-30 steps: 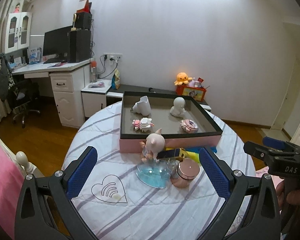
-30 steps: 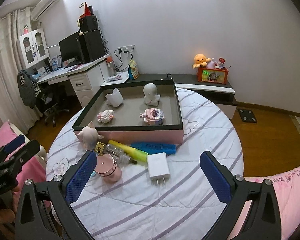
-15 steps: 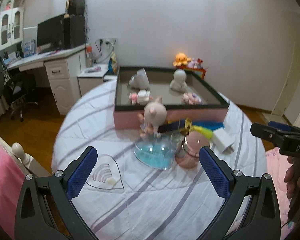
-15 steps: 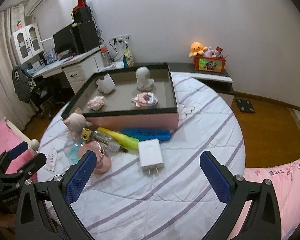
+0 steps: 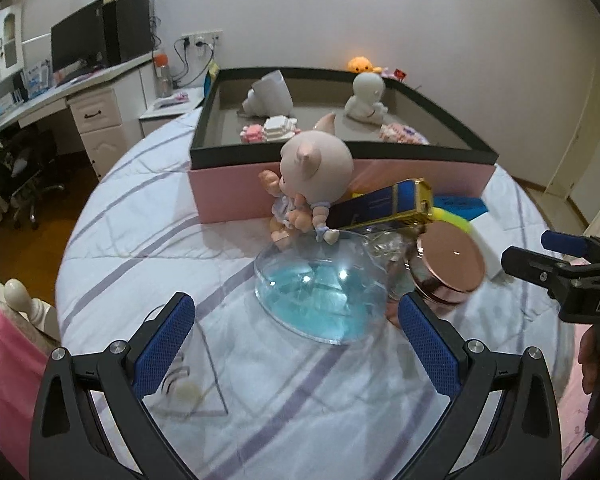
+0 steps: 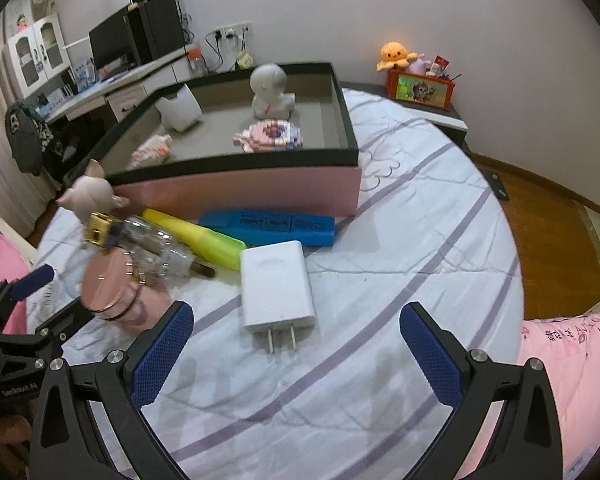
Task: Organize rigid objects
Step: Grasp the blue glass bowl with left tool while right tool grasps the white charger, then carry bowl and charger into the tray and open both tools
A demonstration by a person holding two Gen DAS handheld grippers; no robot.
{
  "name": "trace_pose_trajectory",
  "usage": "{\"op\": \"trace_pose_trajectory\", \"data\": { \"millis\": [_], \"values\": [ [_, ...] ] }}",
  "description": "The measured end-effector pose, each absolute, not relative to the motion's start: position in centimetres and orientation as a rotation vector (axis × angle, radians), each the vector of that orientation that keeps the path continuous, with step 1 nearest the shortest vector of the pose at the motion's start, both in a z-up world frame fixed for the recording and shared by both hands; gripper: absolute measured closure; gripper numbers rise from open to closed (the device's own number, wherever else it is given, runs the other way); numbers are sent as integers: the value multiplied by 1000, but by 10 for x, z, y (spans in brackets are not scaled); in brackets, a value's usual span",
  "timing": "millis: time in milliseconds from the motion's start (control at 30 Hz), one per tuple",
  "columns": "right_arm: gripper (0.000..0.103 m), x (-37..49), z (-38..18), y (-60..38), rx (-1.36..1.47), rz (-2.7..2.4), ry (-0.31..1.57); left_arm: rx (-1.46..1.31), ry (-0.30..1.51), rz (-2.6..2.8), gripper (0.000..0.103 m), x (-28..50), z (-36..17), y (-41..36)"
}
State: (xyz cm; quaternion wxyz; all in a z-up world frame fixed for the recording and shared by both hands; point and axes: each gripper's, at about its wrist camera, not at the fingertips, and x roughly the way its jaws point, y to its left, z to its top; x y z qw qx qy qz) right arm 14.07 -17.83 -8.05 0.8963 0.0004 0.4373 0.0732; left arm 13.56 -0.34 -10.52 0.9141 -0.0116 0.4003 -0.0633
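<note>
A pink box with a black rim stands on the round bed and holds several small figures. In front of it lie a pig doll on a clear blue dome base, a clear perfume bottle with a gold cap, a rose-gold lidded jar, a yellow highlighter, a blue marker and a white charger. My left gripper is open, just short of the dome. My right gripper is open, just short of the charger.
The bed has a white cover with purple stripes. A clear heart-shaped card lies by my left fingers. A desk with a monitor stands far left, a low shelf with an orange plush by the wall. Wooden floor lies right.
Both grippers have moved forward and down toward the objects in front of the box. The dome and the charger now sit much closer between the fingers. Both stay open.
</note>
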Motion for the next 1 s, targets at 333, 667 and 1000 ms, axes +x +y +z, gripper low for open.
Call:
{"op": "trace_pose_trajectory", "data": {
  "millis": [333,667,1000],
  "values": [
    [26,157,-98,-164,-85,146,920,-23,889,-155,14,160,-114,-7],
    [62,146,-89,-166,-55,203,905,-62,870,-186,31,141,-108,-2],
    [62,131,-56,-166,-8,260,838,-79,815,-147,31,119,-83,17]
  ]
}}
